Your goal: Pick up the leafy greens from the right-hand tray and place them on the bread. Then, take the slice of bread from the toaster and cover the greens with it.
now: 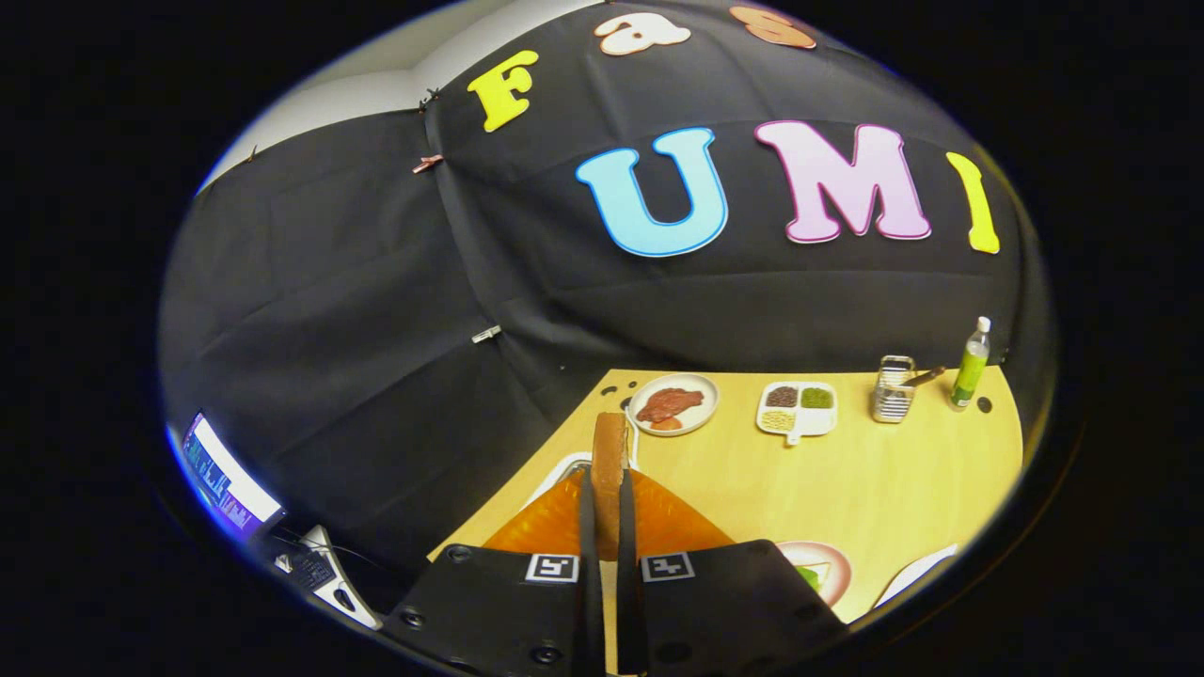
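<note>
gripper view: the gripper (608, 527) has its two fingers drawn narrow, pressing on either side of an upright slice of bread (609, 461), thin and brown-crusted, seen edge-on. just below and around it is the orange toaster (564, 522), smooth and glossy, so the slice looks barely lifted out. to the near right, a pinkish plate (832, 564) carries something green on a pale slice, probably the leafy greens (809, 575) already laid on the bread, though it is partly hidden by the gripper body. if so, the first half is done and covering the greens remains. farther off on the smooth wooden table (875, 480) are a round plate of reddish meat (672, 404), a white divided tray (798, 408), a wire basket (893, 389) and a green bottle (970, 367).
</note>
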`<move>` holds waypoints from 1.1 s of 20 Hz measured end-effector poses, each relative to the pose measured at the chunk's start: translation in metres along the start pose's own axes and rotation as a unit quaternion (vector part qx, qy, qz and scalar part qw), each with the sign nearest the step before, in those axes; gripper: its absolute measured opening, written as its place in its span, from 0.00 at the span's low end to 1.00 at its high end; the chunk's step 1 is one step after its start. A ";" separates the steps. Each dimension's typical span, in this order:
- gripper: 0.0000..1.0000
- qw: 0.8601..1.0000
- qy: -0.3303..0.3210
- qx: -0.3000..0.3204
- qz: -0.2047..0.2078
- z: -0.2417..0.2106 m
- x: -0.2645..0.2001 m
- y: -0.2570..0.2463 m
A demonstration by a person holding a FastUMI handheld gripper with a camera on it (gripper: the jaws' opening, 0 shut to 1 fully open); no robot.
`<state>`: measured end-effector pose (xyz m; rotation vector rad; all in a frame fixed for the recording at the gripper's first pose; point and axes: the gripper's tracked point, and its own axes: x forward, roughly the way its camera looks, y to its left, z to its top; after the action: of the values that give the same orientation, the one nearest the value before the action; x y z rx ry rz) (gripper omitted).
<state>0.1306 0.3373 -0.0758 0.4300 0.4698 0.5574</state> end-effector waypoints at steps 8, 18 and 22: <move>0.10 0.996 0.023 0.023 -0.084 -0.053 -0.038 -0.102; 0.09 0.991 0.061 0.069 -0.094 -0.139 -0.015 -0.127; 0.09 0.988 0.062 0.108 -0.087 -0.161 0.000 -0.128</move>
<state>0.0962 0.2810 -0.2706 0.5562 0.6850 0.3661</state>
